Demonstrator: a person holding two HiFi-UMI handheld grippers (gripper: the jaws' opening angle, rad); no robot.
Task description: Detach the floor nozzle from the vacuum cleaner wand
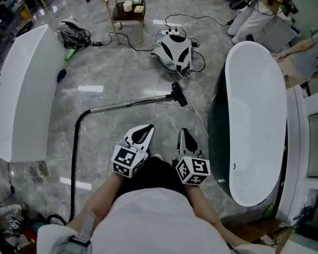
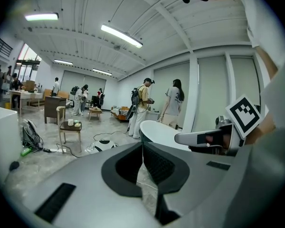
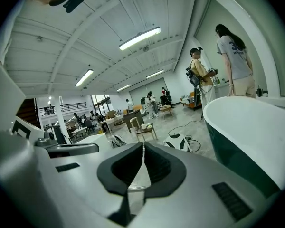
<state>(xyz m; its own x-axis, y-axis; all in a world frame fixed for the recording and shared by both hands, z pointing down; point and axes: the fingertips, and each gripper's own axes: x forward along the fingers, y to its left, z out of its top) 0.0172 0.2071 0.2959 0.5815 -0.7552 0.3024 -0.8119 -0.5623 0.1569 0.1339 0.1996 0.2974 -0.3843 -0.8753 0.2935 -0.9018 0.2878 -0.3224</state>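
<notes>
In the head view we see the black floor nozzle (image 1: 179,94) at the right end of the chrome vacuum wand (image 1: 130,104), lying just past our left gripper (image 1: 143,132) and right gripper (image 1: 186,137), whose own views, left then right, show empty jaws pressed together.

The floor (image 1: 122,73) is grey veined marble. The wand (image 1: 130,104) is shiny silver; the floor nozzle (image 1: 179,94) and hose (image 1: 74,157) are black. The left gripper (image 1: 149,127) and right gripper (image 1: 184,132) are white with black pads and black-and-white square markers. The bathtub (image 1: 254,120) is white inside and dark green outside.
</notes>
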